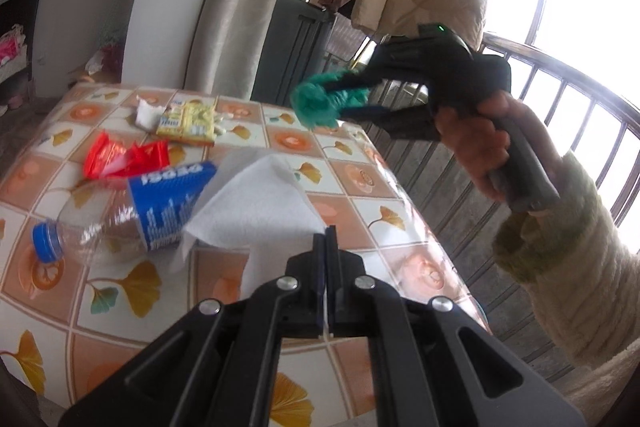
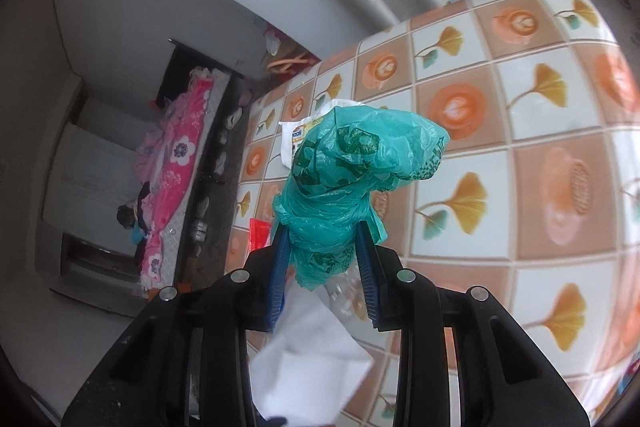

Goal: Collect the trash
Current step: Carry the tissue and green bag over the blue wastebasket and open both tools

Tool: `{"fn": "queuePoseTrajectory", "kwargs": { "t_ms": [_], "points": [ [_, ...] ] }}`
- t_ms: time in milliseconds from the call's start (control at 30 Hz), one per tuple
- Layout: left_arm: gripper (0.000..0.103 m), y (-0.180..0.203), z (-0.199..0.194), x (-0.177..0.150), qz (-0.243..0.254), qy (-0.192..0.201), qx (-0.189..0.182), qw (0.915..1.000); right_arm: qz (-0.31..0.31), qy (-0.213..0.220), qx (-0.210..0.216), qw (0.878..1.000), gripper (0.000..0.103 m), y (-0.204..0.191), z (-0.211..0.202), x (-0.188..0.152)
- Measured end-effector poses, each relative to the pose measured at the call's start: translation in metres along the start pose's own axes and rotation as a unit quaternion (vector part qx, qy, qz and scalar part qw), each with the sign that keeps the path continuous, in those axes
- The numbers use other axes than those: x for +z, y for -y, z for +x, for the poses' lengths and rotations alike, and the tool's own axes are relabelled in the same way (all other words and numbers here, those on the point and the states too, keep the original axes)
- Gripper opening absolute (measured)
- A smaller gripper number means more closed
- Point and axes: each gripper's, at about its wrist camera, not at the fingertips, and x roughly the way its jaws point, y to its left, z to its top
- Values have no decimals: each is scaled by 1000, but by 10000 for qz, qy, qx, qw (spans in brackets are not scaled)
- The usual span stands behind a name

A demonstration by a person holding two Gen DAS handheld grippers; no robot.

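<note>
From my left wrist view, at nine o'clock the clear plastic bottle (image 1: 120,215) lies on its side on the tiled-pattern tablecloth (image 1: 360,179), blue cap toward eight o'clock, its long axis running from there up toward two o'clock; a white tissue (image 1: 260,203) hides its base. Above it at ten o'clock sits a red wrapper (image 1: 124,159), and at eleven a yellow packet (image 1: 188,123) with a small white scrap whose print I cannot read. My left gripper (image 1: 326,239) at six o'clock is pressed together on the corner of the white tissue. At two o'clock my right gripper (image 1: 352,99), carried in my right hand (image 1: 476,143), pinches a crumpled green plastic bag (image 1: 320,103), blurred, bunched end pointing toward nine o'clock. Behind: a pale curtain, a hanging quilted coat, window bars.

In my right wrist view the bag (image 2: 352,167) fills the centre between the blue pads (image 2: 280,259), bulging toward twelve. It hides part of the table; the tissue (image 2: 312,359) is cut off at six o'clock. A pink bed lies at nine o'clock
</note>
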Motion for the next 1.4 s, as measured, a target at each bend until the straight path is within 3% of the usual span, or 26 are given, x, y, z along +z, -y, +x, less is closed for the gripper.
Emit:
{"fn": "queuePoseTrajectory", "kwargs": {
  "t_ms": [433,633,800,1133,1233,1400],
  "points": [
    [0,53,0,42,712,350,-139,9967,450,555,193,9973,31,64,-91,-54],
    [0,92,9,56,985,291,-539,9933,754,946,225,9924,31,99,-139,-80],
    [0,133,26,66,1180,-49,-1063,9873,1111,1363,191,9842,31,138,-188,-104],
    [0,229,83,70,1416,-911,-2131,9624,1958,2200,-206,9554,31,216,-269,-156],
    [0,261,113,58,1406,-1365,-2426,9501,2246,2416,-393,9432,31,240,-285,-175],
    [0,320,168,22,1494,-2206,-2785,9227,2904,2662,-595,9172,31,289,-302,-207]
  ]
}}
